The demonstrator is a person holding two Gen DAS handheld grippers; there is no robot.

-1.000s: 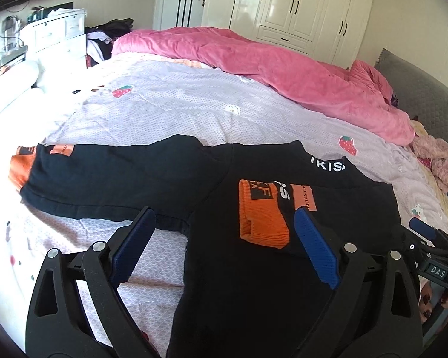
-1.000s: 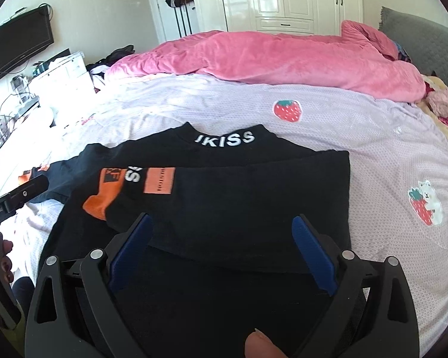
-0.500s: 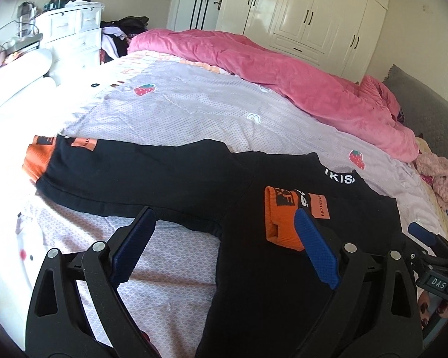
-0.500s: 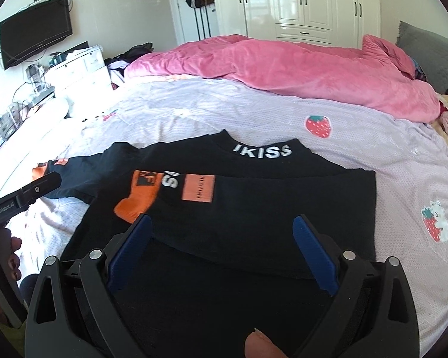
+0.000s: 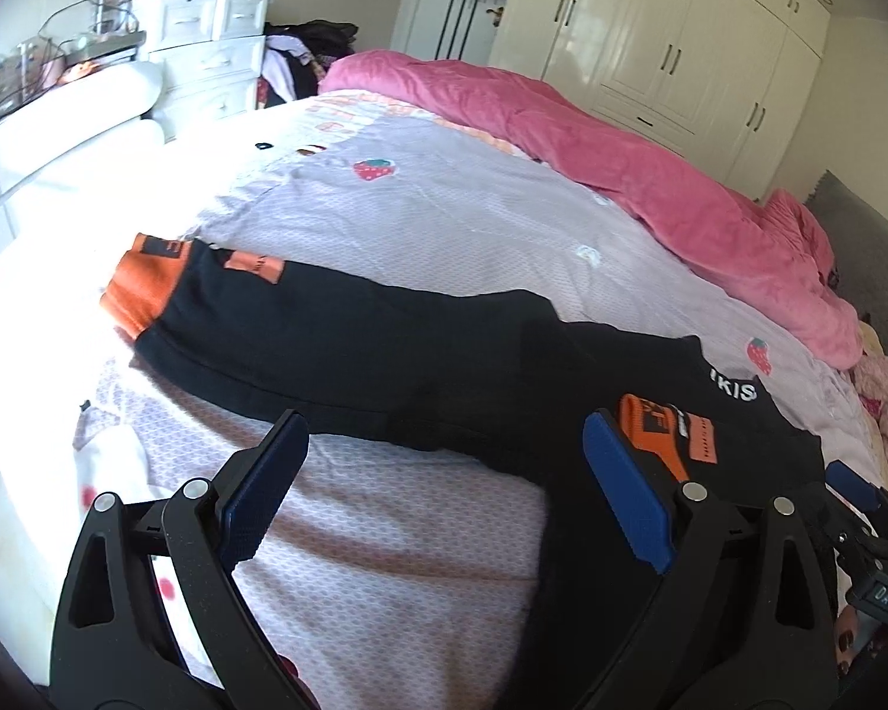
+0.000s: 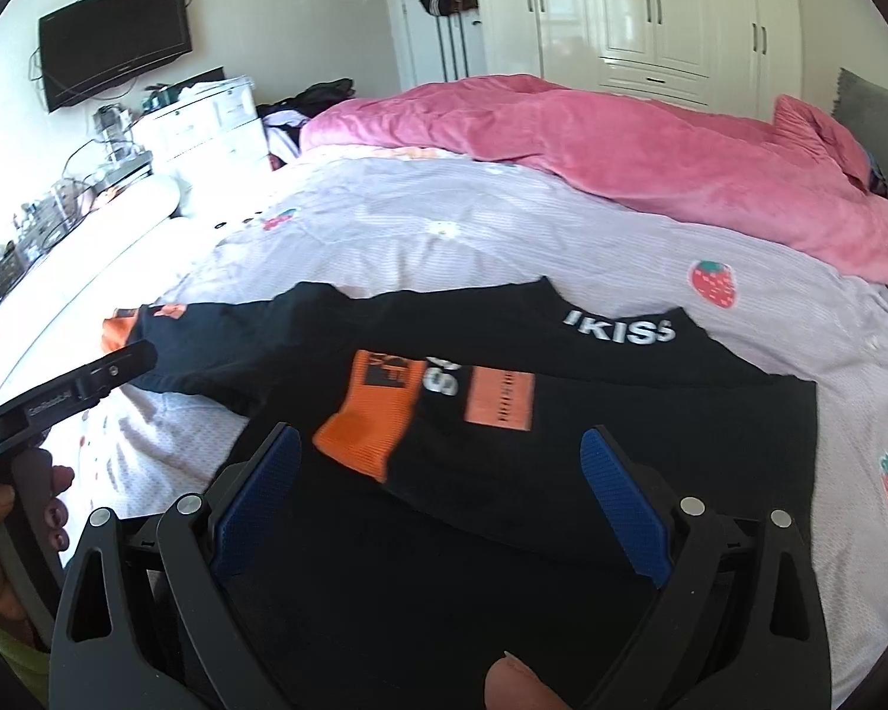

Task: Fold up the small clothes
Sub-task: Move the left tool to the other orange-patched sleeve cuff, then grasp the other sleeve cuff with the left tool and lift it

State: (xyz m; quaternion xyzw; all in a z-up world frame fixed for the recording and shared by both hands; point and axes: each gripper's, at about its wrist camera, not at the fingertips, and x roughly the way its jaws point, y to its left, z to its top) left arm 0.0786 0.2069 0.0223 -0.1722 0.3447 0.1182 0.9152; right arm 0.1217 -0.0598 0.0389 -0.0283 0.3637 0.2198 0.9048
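Note:
A small black sweatshirt with orange cuffs and white collar lettering lies flat on the bed. One sleeve is folded across its chest, orange cuff on top. The other sleeve stretches out to the left, ending in an orange cuff. My left gripper is open just above the sheet, below that outstretched sleeve, holding nothing. Over the shirt's lower body my right gripper hangs open and empty. The left gripper's tip also shows at the left of the right wrist view.
A lilac strawberry-print sheet covers the bed. A pink duvet is heaped along the far side. White drawers and a white footboard stand at the left, wardrobes behind. A person's hand holds the left gripper's handle.
My left gripper has swung left, from over the folded cuff toward the outstretched sleeve. The right gripper drifted slightly, with the shirt now lying more to the right in its view. The shirt lies unchanged.

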